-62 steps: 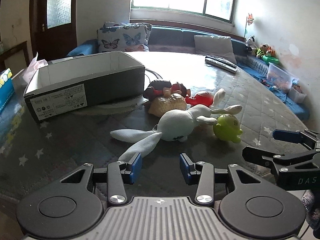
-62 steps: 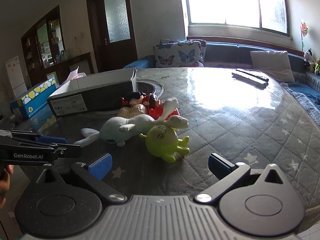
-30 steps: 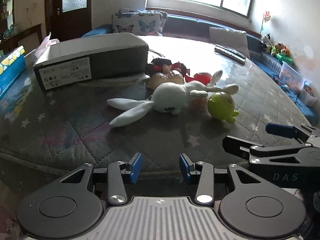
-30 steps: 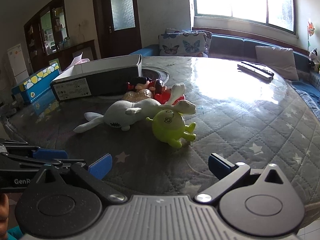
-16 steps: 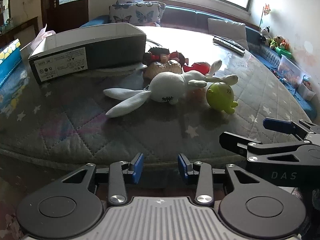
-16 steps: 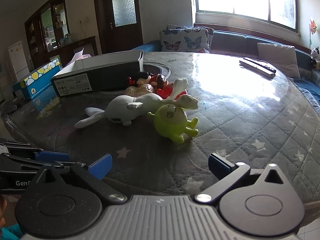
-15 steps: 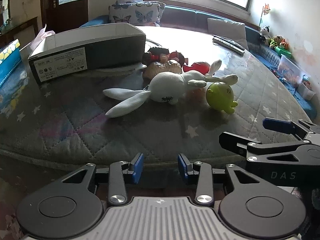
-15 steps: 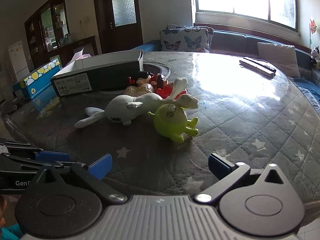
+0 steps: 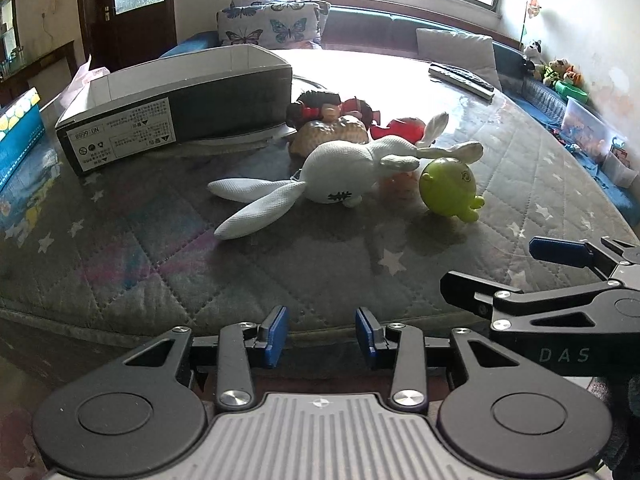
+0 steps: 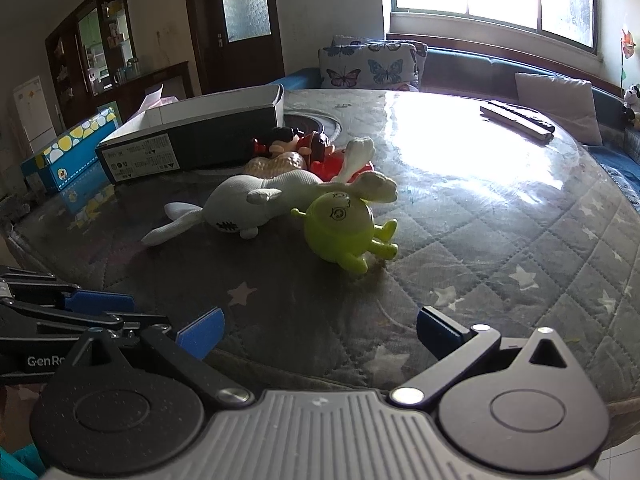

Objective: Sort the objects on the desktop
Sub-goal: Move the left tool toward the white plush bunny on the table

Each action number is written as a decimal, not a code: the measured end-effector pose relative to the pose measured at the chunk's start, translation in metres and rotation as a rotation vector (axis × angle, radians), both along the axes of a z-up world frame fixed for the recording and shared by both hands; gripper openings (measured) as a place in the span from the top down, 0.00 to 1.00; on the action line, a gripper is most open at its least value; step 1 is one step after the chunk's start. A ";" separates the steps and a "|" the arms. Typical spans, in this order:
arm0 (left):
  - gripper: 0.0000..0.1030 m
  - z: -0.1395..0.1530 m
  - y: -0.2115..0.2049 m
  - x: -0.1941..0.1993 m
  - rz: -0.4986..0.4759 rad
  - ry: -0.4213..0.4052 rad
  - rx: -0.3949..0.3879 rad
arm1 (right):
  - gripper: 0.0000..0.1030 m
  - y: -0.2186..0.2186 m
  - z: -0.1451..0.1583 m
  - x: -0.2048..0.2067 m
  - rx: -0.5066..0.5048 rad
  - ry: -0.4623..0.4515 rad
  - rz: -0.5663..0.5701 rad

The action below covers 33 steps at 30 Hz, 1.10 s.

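Note:
A pile of toys lies mid-table. The white plush rabbit [image 9: 340, 172] [image 10: 248, 204] is stretched out in front, and a green round figure [image 9: 450, 190] [image 10: 340, 228] sits at its right. Behind them are a tan toy [image 9: 332, 134], a dark-haired doll [image 9: 324, 108] and a red toy [image 9: 400, 128]. An open dark box [image 9: 180, 108] [image 10: 192, 136] stands to the left of the pile. My left gripper [image 9: 320, 336] hovers open at the table's near edge, with nothing between its pads. To its right, my right gripper [image 10: 318, 334] [image 9: 516, 276] stands wide open and empty.
The round table [image 9: 120, 264] has a quilted, star-patterned cover. Remote controls [image 9: 460, 76] lie at its far right. A blue carton [image 10: 72, 152] stands at the left edge beyond the box. A sofa with cushions [image 9: 272, 28] runs behind the table, under the window.
Both grippers have drawn back from the toys to the table's near edge. The left view has tipped slightly downward and its jaws stand a little narrower. The toys have not moved.

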<state>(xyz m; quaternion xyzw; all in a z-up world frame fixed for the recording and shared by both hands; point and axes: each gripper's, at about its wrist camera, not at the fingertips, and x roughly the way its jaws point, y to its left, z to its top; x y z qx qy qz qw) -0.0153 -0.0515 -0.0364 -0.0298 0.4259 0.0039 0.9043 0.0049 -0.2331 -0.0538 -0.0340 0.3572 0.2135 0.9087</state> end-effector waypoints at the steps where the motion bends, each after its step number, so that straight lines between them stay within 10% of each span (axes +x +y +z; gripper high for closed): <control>1: 0.61 0.000 0.000 0.001 0.001 0.001 -0.001 | 0.00 0.001 -0.001 0.000 -0.002 0.002 0.001; 33: 0.61 0.000 0.003 0.014 -0.016 -0.010 -0.008 | 0.00 0.003 -0.007 0.011 -0.022 0.031 -0.006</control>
